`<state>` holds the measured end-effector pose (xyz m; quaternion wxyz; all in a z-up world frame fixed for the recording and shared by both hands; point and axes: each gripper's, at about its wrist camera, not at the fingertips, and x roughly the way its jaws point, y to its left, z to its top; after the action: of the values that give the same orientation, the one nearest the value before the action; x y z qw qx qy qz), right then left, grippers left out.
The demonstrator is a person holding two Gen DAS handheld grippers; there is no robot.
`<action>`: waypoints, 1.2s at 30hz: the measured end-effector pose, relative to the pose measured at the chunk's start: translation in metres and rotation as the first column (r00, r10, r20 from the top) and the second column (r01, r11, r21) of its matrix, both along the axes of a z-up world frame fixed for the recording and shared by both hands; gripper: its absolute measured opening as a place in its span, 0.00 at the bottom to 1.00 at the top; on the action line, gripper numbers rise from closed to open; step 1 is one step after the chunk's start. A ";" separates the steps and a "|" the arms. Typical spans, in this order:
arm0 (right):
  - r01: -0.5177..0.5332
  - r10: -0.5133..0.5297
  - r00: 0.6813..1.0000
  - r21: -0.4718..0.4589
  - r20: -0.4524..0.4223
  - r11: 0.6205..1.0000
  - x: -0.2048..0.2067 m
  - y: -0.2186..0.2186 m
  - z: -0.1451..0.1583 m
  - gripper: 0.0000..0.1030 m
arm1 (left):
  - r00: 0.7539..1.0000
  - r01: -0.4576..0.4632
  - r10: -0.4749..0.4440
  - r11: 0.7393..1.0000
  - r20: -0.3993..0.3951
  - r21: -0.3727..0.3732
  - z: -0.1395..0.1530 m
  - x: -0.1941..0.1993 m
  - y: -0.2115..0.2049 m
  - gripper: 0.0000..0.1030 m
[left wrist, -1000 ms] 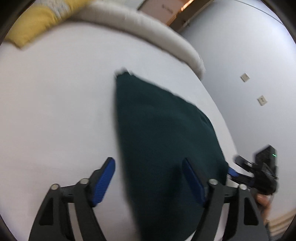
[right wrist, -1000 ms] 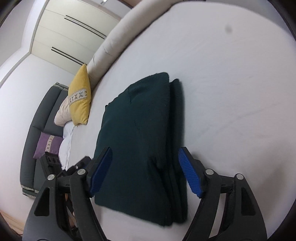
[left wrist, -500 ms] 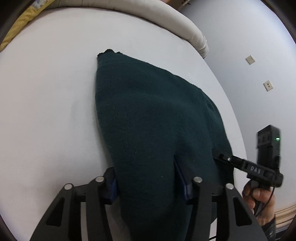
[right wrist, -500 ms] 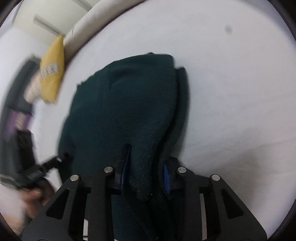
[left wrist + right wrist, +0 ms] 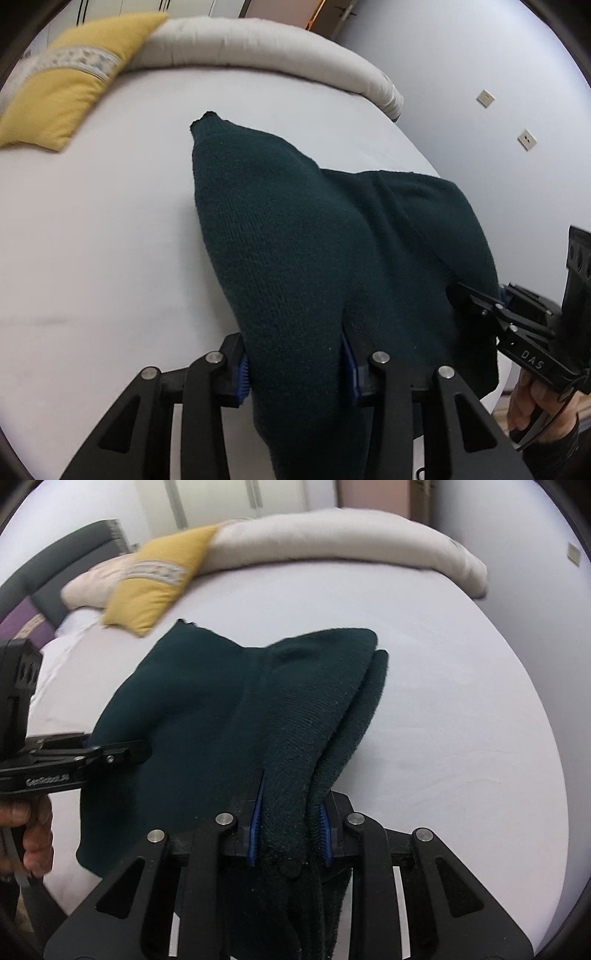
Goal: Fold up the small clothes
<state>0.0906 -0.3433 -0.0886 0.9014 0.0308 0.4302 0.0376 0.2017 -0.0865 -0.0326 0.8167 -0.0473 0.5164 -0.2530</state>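
Note:
A dark green knit garment [image 5: 277, 240], folded in layers, lies on the white bed sheet [image 5: 92, 240], with its near edge lifted off the sheet. My left gripper [image 5: 295, 369] has its jaws closing on the near left part, and the blue pads [image 5: 242, 373] press into a thick bunch of knit. In the right wrist view, the right gripper [image 5: 290, 827] is closing on the stacked right edge of the garment [image 5: 207, 709]. Each gripper shows in the other's view, the right gripper [image 5: 480, 306] and the left gripper [image 5: 122, 753], both at the cloth's edge.
A yellow cushion [image 5: 66, 85] and a long cream bolster [image 5: 258, 51] lie along the far edge of the bed. A grey headboard [image 5: 55, 568] and a purple pillow [image 5: 22, 624] are at far left. A wall with sockets [image 5: 526, 138] bounds the right side. A hand [image 5: 532, 406] holds the right gripper.
Both grippers went from wide open over the flat garment to closed on its near edge. They then rose, pulling that edge up off the sheet and bunching the cloth.

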 end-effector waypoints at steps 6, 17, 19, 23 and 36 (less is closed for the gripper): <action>-0.108 0.107 0.993 0.028 0.051 0.994 -0.032 0.088 0.020 0.21 | 0.998 -0.013 0.010 0.998 0.059 0.058 0.020 -0.046 0.075 0.41; -0.151 0.152 0.988 0.110 -0.004 0.982 -0.045 0.175 -0.023 0.22 | 0.998 -0.058 0.054 0.994 0.042 0.095 -0.022 -0.071 0.133 0.41; -0.125 0.133 0.990 0.147 -0.044 0.981 -0.032 0.175 -0.054 0.22 | 0.998 -0.069 0.067 0.993 0.020 0.093 -0.042 -0.065 0.137 0.41; -0.030 0.067 0.987 0.241 -0.146 0.970 -0.010 0.158 -0.116 0.24 | 0.990 -0.124 0.122 0.992 -0.070 -0.018 -0.084 -0.052 0.160 0.50; 0.117 -0.100 0.993 0.456 -0.062 0.882 -0.030 0.096 -0.105 0.40 | 0.968 -0.235 0.223 0.967 0.114 0.103 -0.041 -0.083 0.177 0.63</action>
<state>0.0611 -0.2472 -0.1932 0.8613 0.2676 0.4231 0.0871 0.1186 0.0902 -0.0735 0.8670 -0.0464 0.4792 -0.1286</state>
